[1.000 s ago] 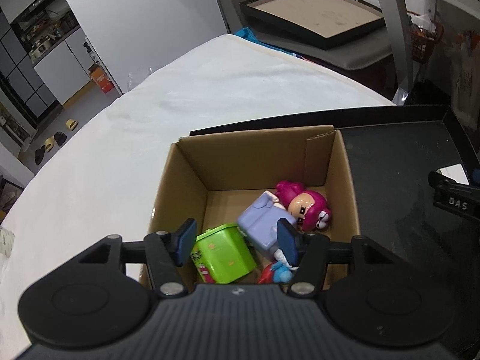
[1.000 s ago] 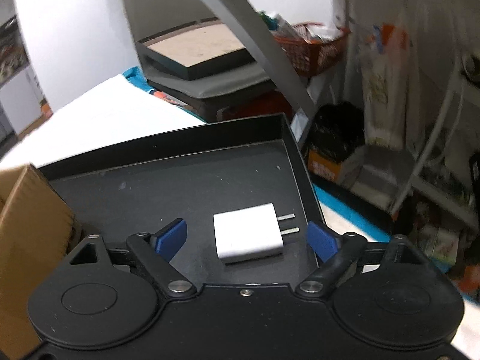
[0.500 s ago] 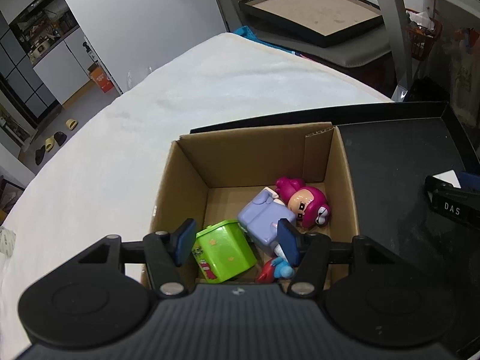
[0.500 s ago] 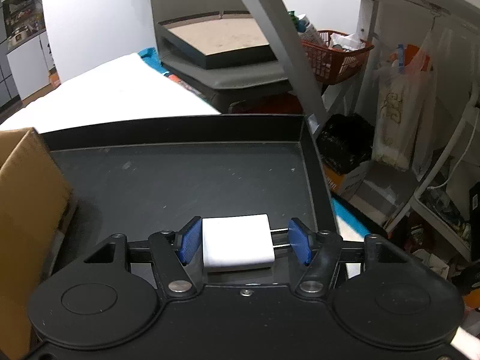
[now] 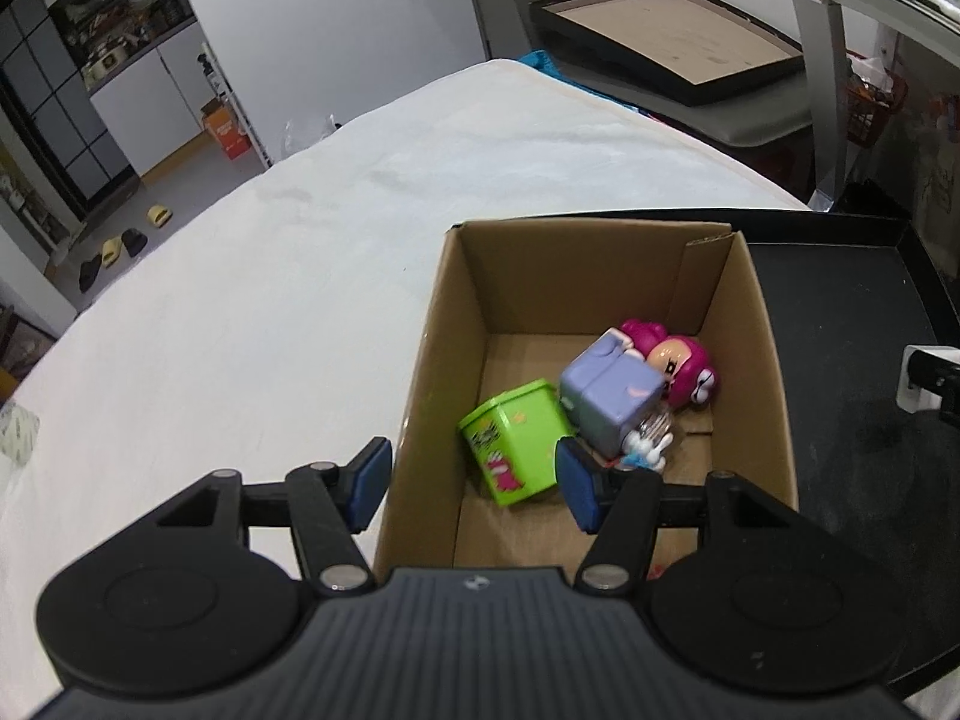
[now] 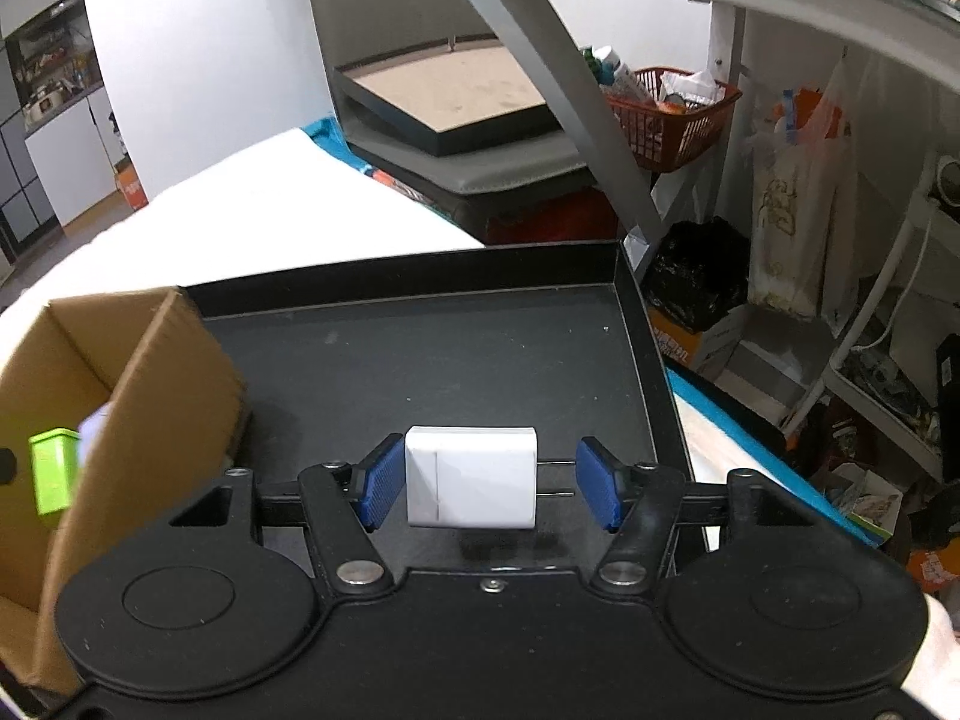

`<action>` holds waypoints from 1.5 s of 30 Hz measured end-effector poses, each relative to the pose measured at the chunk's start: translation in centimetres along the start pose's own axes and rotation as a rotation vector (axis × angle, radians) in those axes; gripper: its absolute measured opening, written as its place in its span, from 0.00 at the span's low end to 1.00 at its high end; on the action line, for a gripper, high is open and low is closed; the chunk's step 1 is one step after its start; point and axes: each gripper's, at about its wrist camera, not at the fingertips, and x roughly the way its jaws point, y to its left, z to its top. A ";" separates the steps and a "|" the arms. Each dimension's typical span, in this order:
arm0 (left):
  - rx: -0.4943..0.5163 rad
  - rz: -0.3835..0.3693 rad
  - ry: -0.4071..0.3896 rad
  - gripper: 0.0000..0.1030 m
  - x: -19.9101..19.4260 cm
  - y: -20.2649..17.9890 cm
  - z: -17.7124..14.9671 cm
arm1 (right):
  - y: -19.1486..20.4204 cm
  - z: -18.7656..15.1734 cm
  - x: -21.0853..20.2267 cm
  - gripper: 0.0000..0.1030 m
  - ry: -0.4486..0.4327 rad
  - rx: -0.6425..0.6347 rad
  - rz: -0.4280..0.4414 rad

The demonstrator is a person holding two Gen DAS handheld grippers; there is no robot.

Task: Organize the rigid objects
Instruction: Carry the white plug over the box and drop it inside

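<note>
- We hold the right gripper [image 6: 489,480] with its jaws just closed in on the white charger [image 6: 470,477]: one pad presses its flat end, the other meets the tips of its prongs, so we grip it lengthwise.
- The charger hangs just above the black tray [image 6: 420,348], with a faint shadow beneath it, and sits to the right of the cardboard box [image 6: 156,372].
- Our left gripper [image 5: 474,483] has its jaws parted and holds nothing; they straddle the box's near left wall, one pad outside it, the other over the inside.
- Inside the cardboard box [image 5: 600,276] lie a green cube [image 5: 516,444], a lilac block [image 5: 612,396], a pink-haired figure [image 5: 678,360] against the block, and a small blue-and-white toy [image 5: 645,450] that is partly hidden.
- The box stands where the white surface [image 5: 300,300] meets the tray.
- We judge the job well along: several pieces are boxed and, beyond the box, the tray shows nothing but the charger.
- What remains, as we read it, is to carry the charger left over the box wall and release it there.
</note>
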 end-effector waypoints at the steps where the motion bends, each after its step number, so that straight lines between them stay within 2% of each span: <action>1: -0.005 -0.004 0.001 0.57 -0.1 0.2 -0.1 | 0.1 0.0 -0.4 0.58 -0.003 -0.003 -0.001; 6: -0.028 -0.026 -0.003 0.57 -0.7 1.4 -0.9 | 0.8 0.4 -2.1 0.56 -0.019 -0.008 0.001; 7: -0.033 -0.029 -0.004 0.57 -0.8 1.7 -1.1 | 0.9 0.5 -2.4 0.44 -0.011 -0.005 0.008; 10: -0.049 -0.035 -0.003 0.57 -0.8 2.6 -1.4 | 1.1 0.5 -3.1 0.44 -0.003 0.028 0.025; 22: -0.121 -0.063 0.013 0.57 0.1 5.9 -2.9 | 4.1 0.0 -5.4 0.44 -0.017 -0.010 0.035; 35: -0.175 -0.158 -0.022 0.56 1.3 6.7 -3.6 | 9.7 2.7 -7.5 0.44 -0.074 -0.088 0.105; 41: -0.194 -0.189 -0.036 0.48 1.7 7.1 -3.9 | 12.9 3.6 -7.1 0.44 -0.079 -0.123 0.132; 45: -0.201 -0.215 -0.026 0.32 2.5 7.3 -4.1 | 15.1 3.8 -6.4 0.44 -0.070 -0.151 0.150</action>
